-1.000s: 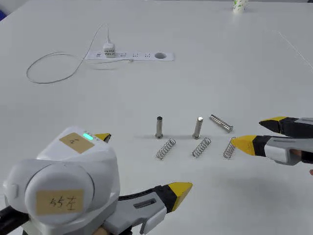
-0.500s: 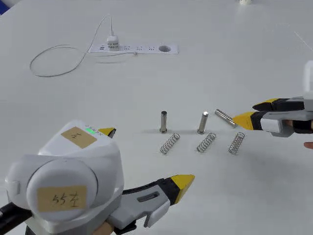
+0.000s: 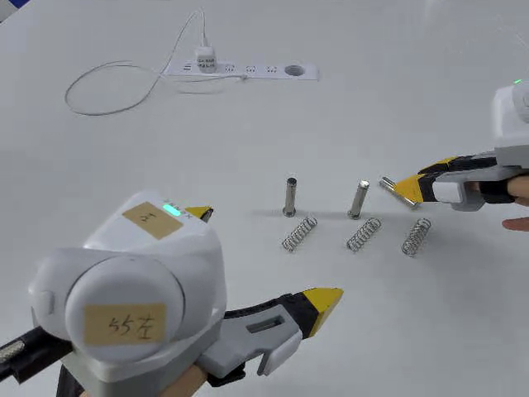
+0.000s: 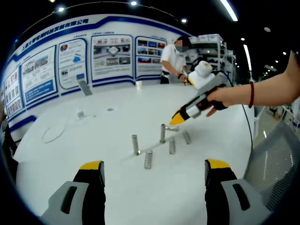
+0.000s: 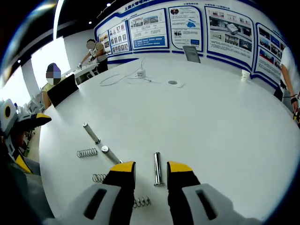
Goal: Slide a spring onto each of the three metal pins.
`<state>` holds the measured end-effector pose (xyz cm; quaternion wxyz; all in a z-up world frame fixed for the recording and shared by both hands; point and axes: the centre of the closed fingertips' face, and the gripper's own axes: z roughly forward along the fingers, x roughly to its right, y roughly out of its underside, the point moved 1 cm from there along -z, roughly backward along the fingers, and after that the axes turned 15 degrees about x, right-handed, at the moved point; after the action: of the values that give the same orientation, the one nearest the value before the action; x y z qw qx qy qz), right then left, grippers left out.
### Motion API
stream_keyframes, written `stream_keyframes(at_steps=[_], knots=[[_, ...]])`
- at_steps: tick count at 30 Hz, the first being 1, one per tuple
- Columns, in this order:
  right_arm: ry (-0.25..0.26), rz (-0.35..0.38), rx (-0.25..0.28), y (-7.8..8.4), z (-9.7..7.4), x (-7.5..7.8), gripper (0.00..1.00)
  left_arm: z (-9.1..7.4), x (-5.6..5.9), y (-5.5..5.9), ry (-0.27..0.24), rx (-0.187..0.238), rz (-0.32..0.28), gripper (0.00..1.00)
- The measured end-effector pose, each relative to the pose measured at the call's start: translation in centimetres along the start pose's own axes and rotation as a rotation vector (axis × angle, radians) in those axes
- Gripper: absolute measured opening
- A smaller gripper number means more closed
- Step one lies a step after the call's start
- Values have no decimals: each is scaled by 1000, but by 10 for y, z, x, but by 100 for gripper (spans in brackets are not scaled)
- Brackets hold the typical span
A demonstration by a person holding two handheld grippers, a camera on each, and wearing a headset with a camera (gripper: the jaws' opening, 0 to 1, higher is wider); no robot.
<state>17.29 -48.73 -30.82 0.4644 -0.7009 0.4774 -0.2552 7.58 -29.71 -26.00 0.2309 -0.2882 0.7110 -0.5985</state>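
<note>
The right hand-held gripper is held low over the table. Its jaws are set narrow, and the lying pin is framed between them with a gap on each side. The left hand-held gripper is held nearer the person, jaws spread wide, nothing gripped. Beside the lying pin, the middle pin and the far pin are stood upright. The row of springs is laid flat just in front, none threaded.
</note>
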Motion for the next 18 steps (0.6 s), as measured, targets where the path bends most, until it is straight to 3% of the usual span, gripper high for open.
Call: stream_keyframes(at_steps=[6, 18], knots=[[-5, 45, -18, 5, 15, 2, 25, 0, 1, 2, 6, -6, 2, 88], [-8, 42, -45, 14, 31, 2, 19, 0, 0, 3, 5, -9, 9, 86]])
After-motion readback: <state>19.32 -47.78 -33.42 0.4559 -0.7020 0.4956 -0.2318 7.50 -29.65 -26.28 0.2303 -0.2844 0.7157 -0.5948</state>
